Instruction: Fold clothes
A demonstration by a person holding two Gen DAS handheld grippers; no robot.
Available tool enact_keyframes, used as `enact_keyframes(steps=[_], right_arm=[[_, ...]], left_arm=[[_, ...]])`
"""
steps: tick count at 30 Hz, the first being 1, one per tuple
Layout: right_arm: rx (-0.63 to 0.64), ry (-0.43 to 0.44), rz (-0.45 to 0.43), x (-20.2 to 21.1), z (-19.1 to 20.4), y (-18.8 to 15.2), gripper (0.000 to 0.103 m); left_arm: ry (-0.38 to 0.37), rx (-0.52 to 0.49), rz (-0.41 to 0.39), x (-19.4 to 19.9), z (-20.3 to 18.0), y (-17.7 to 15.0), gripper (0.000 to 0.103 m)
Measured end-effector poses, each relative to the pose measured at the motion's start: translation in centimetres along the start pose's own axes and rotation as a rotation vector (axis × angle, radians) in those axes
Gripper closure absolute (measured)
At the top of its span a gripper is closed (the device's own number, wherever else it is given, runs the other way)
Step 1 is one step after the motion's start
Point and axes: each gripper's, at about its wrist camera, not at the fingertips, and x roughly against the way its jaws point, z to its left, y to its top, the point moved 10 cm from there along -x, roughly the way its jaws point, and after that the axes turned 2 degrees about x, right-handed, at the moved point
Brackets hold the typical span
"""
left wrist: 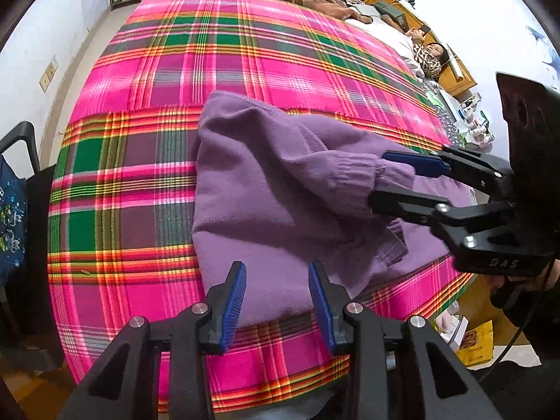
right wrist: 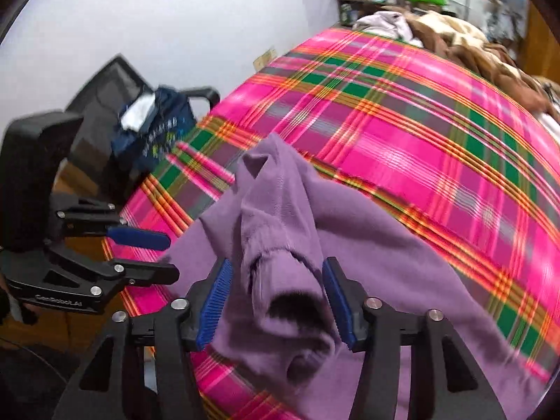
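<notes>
while the purple sweater (left wrist: 280, 203) lies soft and floppy at the middle of the plaid bed (left wrist: 147, 161), the left claw (left wrist: 276, 301) gapes wide and empty. the right claw (right wrist: 276, 301), at three o'clock, straddles the sleeve cuff (right wrist: 290, 308); i cannot tell if it pinches. grab cuffs.

Left wrist view looks steeply down, close over the near edge of the plaid bedspread (left wrist: 147, 189), facing the far headboard end. Right wrist view tilts down from the right, just as near. Both share the purple sweater (left wrist: 266, 189) and each other's gripper.
</notes>
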Motion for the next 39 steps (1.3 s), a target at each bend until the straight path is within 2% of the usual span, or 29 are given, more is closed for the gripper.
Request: enact_keyframes(steps=[1, 3, 4, 6, 8, 10, 12, 15, 19, 23, 27, 31, 33, 34, 37, 39], right_arm=[[-0.029, -0.008, 0.000, -0.1, -0.9, 0.0, 0.082], [-0.090, -0.024, -0.002, -0.2, -2.8, 0.0, 0.086], [-0.181, -0.031, -0.009, 0.1, -4.9, -0.5, 0.086], [-0.357, -0.042, 0.002, 0.4, -8.7, -2.2, 0.086], [-0.514, -0.034, 0.016, 0.3, -11.8, -3.8, 0.080], [-0.566, -0.057, 0.004, 1.0, -13.0, -4.6, 0.078], [-0.569, -0.074, -0.008, 1.6, -13.1, -5.0, 0.069], [-0.570, -0.097, -0.057, 3.0, -12.6, -4.8, 0.068], [-0.468, -0.024, -0.114, 4.3, -9.2, -2.3, 0.068], [-0.325, -0.005, -0.098, 3.0, -6.0, 0.7, 0.068], [-0.225, 0.021, -0.073, 0.7, -4.6, 4.0, 0.068], [-0.117, 0.074, 0.034, -3.4, -3.8, 5.6, 0.069], [-0.081, 0.076, 0.119, -5.7, -3.9, 5.3, 0.093], [-0.064, 0.073, 0.158, -6.7, -3.9, 5.1, 0.094], [-0.077, 0.066, 0.158, -7.2, -5.1, 6.3, 0.103], [-0.119, 0.031, 0.149, -7.6, -6.7, 7.4, 0.103]], left_arm=[[0.000, -0.001, 0.002, 0.1, 0.2, 0.1, 0.065], [-0.003, -0.003, 0.005, -0.2, 0.2, 0.4, 0.065], [-0.005, -0.004, 0.006, -0.3, 0.3, 0.5, 0.065], [-0.005, -0.001, 0.015, -0.5, 0.9, 0.5, 0.065], [-0.004, 0.001, 0.024, -0.5, 1.5, 0.6, 0.065], [-0.003, 0.005, 0.032, -0.6, 2.0, 0.7, 0.065], [-0.004, 0.017, 0.038, -0.7, 2.4, 0.9, 0.065], [-0.012, 0.032, 0.043, -0.9, 3.0, 1.5, 0.065], [-0.036, 0.064, 0.046, -1.4, 3.7, 2.5, 0.065], [-0.039, 0.069, 0.049, -1.9, 4.0, 3.7, 0.065], [-0.059, 0.064, 0.087, -2.8, 3.6, 2.9, 0.065], [-0.087, 0.056, 0.131, -4.1, 2.5, 1.5, 0.065], [-0.092, 0.047, 0.140, -4.6, 2.1, 1.0, 0.065], [-0.095, 0.042, 0.144, -4.8, 1.9, 0.8, 0.065], [-0.076, 0.016, 0.123, -5.4, 1.8, 0.5, 0.074], [-0.077, 0.004, 0.108, -5.5, 1.8, 0.4, 0.076]])
